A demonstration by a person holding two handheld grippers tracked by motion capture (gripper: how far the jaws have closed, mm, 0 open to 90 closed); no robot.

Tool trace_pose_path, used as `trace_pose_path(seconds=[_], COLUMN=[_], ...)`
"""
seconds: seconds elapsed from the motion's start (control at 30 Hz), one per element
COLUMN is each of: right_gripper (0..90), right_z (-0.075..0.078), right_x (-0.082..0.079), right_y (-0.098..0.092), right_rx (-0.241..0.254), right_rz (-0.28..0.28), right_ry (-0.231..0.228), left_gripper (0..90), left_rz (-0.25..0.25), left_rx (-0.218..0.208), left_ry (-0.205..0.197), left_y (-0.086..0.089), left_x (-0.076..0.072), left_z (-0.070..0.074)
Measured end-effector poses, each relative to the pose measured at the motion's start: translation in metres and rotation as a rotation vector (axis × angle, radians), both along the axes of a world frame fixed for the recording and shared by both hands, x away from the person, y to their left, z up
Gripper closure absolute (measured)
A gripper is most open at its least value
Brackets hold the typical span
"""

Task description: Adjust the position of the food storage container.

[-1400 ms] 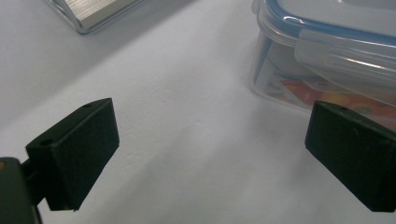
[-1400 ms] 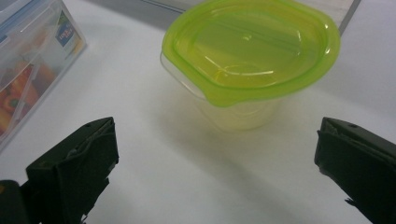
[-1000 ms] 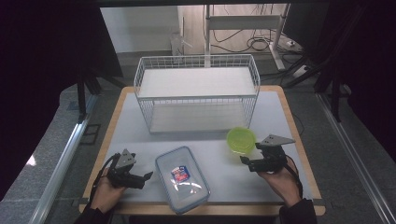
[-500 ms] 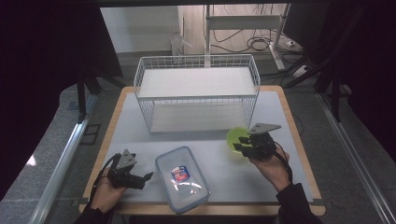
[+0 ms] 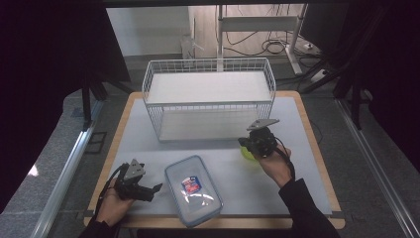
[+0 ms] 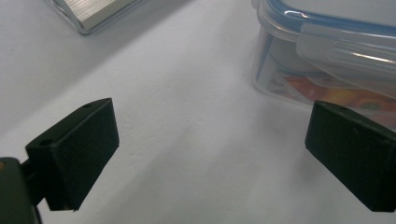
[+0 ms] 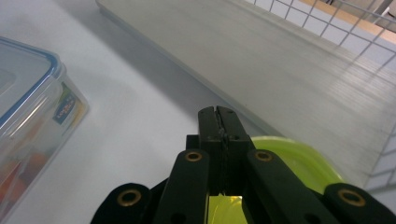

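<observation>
A lime-green bowl sits on the white mat right of centre, just in front of the wire basket. My right gripper is down on the bowl's near rim. Its jaws have just been closing, and in the right gripper view my right gripper stands pressed together on the green bowl, whose rim runs up between the jaws. My left gripper rests open on the mat at the front left. A clear lidded food container lies just to its right. In the left gripper view my left gripper has nothing between its jaws.
The white wire basket has a flat board floor and an open top, and it takes up the back middle of the table. The container has a blue-sealed lid and colourful contents. Wooden table edges frame the mat.
My right hand has moved left and forward to the green bowl, and its jaws have gone from open to shut on the rim. The left hand has stayed still.
</observation>
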State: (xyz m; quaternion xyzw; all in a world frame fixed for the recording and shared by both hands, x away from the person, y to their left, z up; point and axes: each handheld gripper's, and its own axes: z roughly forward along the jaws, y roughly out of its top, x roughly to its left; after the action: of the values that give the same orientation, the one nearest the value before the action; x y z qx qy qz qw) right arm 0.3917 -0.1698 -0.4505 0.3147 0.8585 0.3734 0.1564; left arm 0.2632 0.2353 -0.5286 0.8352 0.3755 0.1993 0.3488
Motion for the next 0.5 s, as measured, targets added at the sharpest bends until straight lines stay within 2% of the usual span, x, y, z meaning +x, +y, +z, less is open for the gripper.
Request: trace_pose_path(seconds=[0.07, 0.13, 0.27, 0.43, 0.5], right_gripper=[89.9, 89.9, 90.0, 90.0, 90.0], right_z=[0.000, -0.002, -0.008, -0.021, -0.022], right_x=[0.002, 0.008, 0.016, 0.022, 0.023], right_y=[0.003, 0.011, 0.022, 0.020, 0.017], right_rx=[0.002, -0.014, -0.062, -0.103, -0.095], right_rz=[0.005, 0.026, 0.027, 0.009, 0.009], right_ry=[0.000, -0.009, -0.005, 0.018, 0.024], left_gripper=[2.8, 2.8, 2.9, 2.9, 3.0], left_rz=[0.000, 0.000, -0.001, -0.001, -0.002], left_rx=[0.000, 0.003, 0.004, 0.006, 0.011], left_ry=[0.000, 0.001, 0.002, 0.004, 0.005], left_y=[0.000, 0.000, 0.000, 0.000, 0.000], left_x=[0.000, 0.000, 0.000, 0.000, 0.000], left_z=[0.000, 0.000, 0.000, 0.000, -0.001])
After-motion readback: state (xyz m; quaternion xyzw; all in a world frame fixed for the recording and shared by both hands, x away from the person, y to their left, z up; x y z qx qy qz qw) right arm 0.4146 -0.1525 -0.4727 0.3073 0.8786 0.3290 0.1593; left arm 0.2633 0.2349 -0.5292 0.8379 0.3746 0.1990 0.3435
